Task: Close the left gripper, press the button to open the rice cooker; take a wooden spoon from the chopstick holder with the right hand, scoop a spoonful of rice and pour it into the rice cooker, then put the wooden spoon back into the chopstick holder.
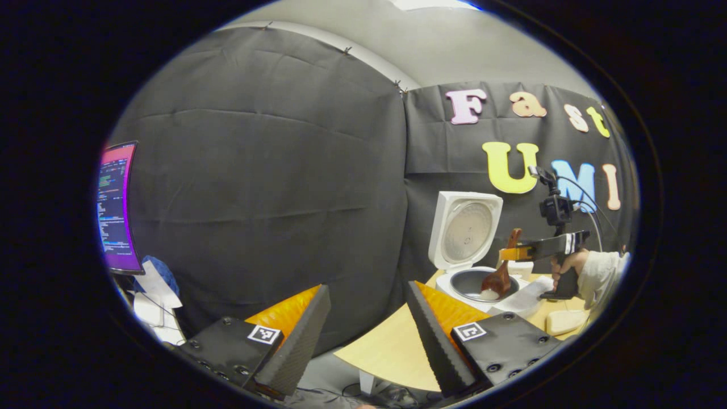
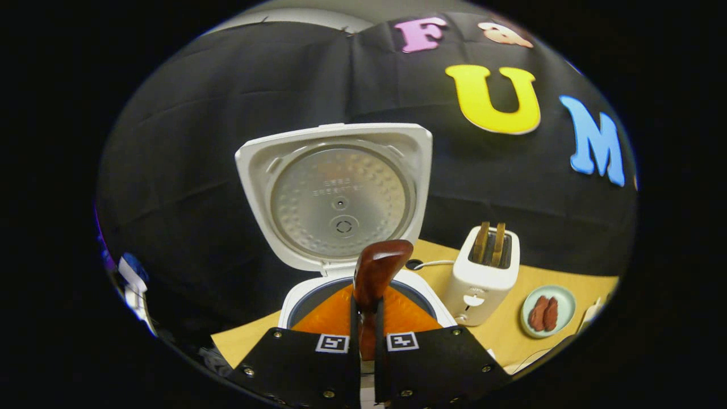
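right tool (image 2: 363,318) clamps wooden spoon (image 2: 375,267) | left tool (image 1: 363,324) open | spoon's rice over open rice cooker (image 1: 474,284) pot

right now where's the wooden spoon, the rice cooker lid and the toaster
wooden spoon (image 2: 377,267), right gripper view, handle end
rice cooker lid (image 2: 339,196), right gripper view, inner metal plate
toaster (image 2: 480,284), right gripper view, white front

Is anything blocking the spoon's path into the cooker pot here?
Nothing visible does. The rice cooker stands with its lid raised, and the wooden spoon, held by the right gripper, already dips its bowl into the open pot.
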`<control>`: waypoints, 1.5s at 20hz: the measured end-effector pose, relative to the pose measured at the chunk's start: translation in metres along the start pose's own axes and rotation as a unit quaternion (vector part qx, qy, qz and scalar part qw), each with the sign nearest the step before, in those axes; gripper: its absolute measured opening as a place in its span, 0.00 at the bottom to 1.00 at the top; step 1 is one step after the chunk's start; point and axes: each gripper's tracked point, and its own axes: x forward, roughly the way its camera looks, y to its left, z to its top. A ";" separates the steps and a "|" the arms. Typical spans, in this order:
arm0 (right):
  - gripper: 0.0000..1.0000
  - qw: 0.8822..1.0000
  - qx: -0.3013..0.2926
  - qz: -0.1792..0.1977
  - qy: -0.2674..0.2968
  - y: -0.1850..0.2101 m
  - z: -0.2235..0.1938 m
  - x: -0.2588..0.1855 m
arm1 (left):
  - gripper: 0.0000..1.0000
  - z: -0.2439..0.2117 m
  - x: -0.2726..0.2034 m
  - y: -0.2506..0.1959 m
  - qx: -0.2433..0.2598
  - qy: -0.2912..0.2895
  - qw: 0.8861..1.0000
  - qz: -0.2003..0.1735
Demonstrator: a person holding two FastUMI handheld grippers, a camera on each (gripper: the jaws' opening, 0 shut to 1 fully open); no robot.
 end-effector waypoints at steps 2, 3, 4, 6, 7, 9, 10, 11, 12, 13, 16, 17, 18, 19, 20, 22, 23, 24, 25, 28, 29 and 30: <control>0.10 0.998 -0.070 -0.006 -0.010 0.005 0.000 -0.002 | 0.95 0.000 0.001 -0.002 0.000 0.000 1.000 -0.003; 0.10 0.994 -0.107 -0.012 -0.015 0.005 0.001 -0.004 | 0.99 0.001 0.001 -0.001 0.002 -0.001 1.000 -0.003; 0.10 0.989 -0.143 -0.018 -0.021 0.006 0.001 -0.006 | 0.99 0.001 0.004 -0.002 0.003 -0.002 1.000 -0.003; 0.10 0.979 -0.200 -0.027 -0.040 0.010 0.007 -0.011 | 0.97 0.001 0.006 -0.004 0.001 -0.004 1.000 -0.005; 0.10 0.974 -0.218 -0.029 -0.049 0.011 0.010 -0.014 | 0.96 0.001 0.006 -0.005 0.000 -0.004 1.000 -0.006; 0.10 0.972 -0.225 -0.029 -0.056 0.012 0.014 -0.017 | 0.95 0.000 0.003 -0.008 -0.001 -0.002 1.000 -0.010; 0.10 0.976 -0.211 -0.026 -0.053 0.012 0.013 -0.019 | 0.97 0.002 0.003 -0.012 0.001 -0.003 1.000 -0.013; 0.10 0.981 -0.188 -0.022 -0.048 0.011 0.014 -0.022 | 0.99 0.006 0.004 -0.016 0.002 -0.006 1.000 -0.017; 0.10 0.986 -0.160 -0.016 -0.046 0.008 0.017 -0.026 | 0.95 0.007 0.004 -0.020 0.005 -0.009 1.000 -0.022; 0.10 0.990 -0.129 -0.010 -0.050 0.004 0.021 -0.032 | 0.95 0.011 0.004 -0.025 0.008 -0.013 1.000 -0.026; 0.10 0.997 -0.033 0.008 -0.062 -0.009 0.034 -0.044 | 0.99 0.016 0.007 -0.038 0.011 -0.018 0.999 -0.038; 0.10 0.998 -0.008 0.010 -0.065 -0.015 0.036 -0.048 | 0.99 0.015 0.008 -0.041 0.013 -0.019 0.999 -0.042; 0.10 0.998 0.011 0.007 -0.068 -0.022 0.039 -0.056 | 0.99 0.015 0.011 -0.045 0.016 -0.022 0.999 -0.045; 0.10 0.997 0.024 0.003 -0.073 -0.030 0.043 -0.064 | 0.99 0.020 0.011 -0.050 0.020 -0.026 0.998 -0.048; 0.10 0.997 0.033 -0.003 -0.077 -0.038 0.046 -0.072 | 0.95 0.028 0.010 -0.056 0.023 -0.030 0.998 -0.052; 0.10 0.995 0.046 -0.016 -0.084 -0.057 0.049 -0.088 | 0.99 0.035 0.008 -0.065 0.027 -0.036 0.997 -0.061; 0.10 0.995 0.053 -0.022 -0.087 -0.068 0.049 -0.095 | 0.99 0.038 0.007 -0.070 0.027 -0.039 0.997 -0.066; 0.10 0.994 0.062 -0.030 -0.089 -0.077 0.051 -0.101 | 0.99 0.042 0.008 -0.076 0.029 -0.043 0.996 -0.071; 0.10 0.992 0.073 -0.037 -0.093 -0.087 0.052 -0.109 | 0.99 0.048 0.009 -0.082 0.029 -0.047 0.996 -0.075; 0.10 0.988 0.104 -0.060 -0.099 -0.119 0.051 -0.130 | 0.99 0.064 0.005 -0.103 0.025 -0.063 0.993 -0.093; 0.10 0.986 0.112 -0.070 -0.102 -0.132 0.050 -0.137 | 0.99 0.067 0.006 -0.110 0.025 -0.067 0.993 -0.097; 0.10 0.984 0.119 -0.081 -0.104 -0.143 0.047 -0.146 | 0.91 0.069 0.004 -0.116 0.026 -0.070 0.992 -0.103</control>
